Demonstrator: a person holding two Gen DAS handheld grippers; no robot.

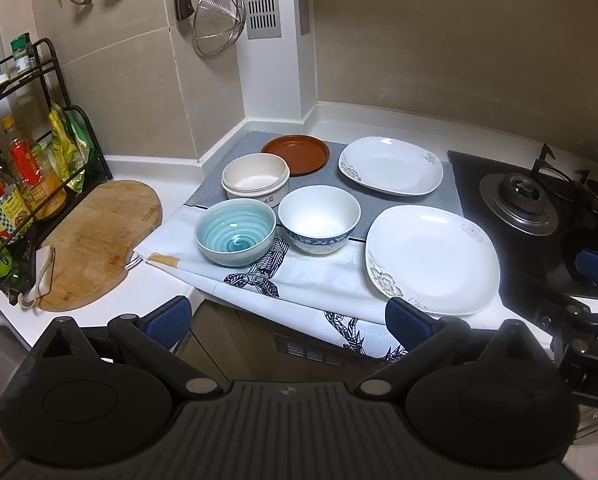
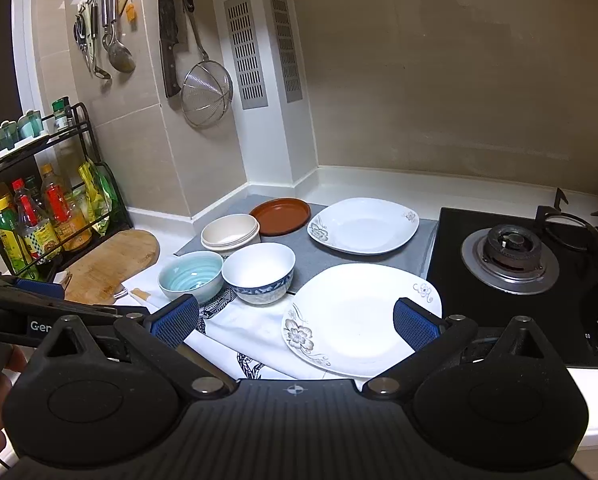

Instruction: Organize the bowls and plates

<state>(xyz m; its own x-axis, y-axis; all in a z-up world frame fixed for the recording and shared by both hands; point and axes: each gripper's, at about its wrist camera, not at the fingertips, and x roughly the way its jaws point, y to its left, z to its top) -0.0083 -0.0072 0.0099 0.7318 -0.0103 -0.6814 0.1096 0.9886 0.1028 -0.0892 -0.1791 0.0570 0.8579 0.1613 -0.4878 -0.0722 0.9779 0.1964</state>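
- Plates and bowls sit spread over a grey mat and patterned cloth on the desk [image 1: 147, 292]: near white plate [image 2: 351, 316], far white plate [image 2: 363, 226], brown dish [image 1: 295, 154], cream bowl [image 1: 255, 180], teal bowl [image 1: 235, 234], blue-rimmed bowl [image 1: 319, 218].
- Left gripper [image 1: 289, 320] and right gripper [image 2: 295, 320] hover before them, fingers spread wide, holding nothing.
- Gas stove [image 2: 511, 264] stands just beside the plates.

We hold left gripper [image 1: 289, 320] and right gripper [image 2: 295, 322] pitched downward, jaws fully spread, nothing between pads, side by side.
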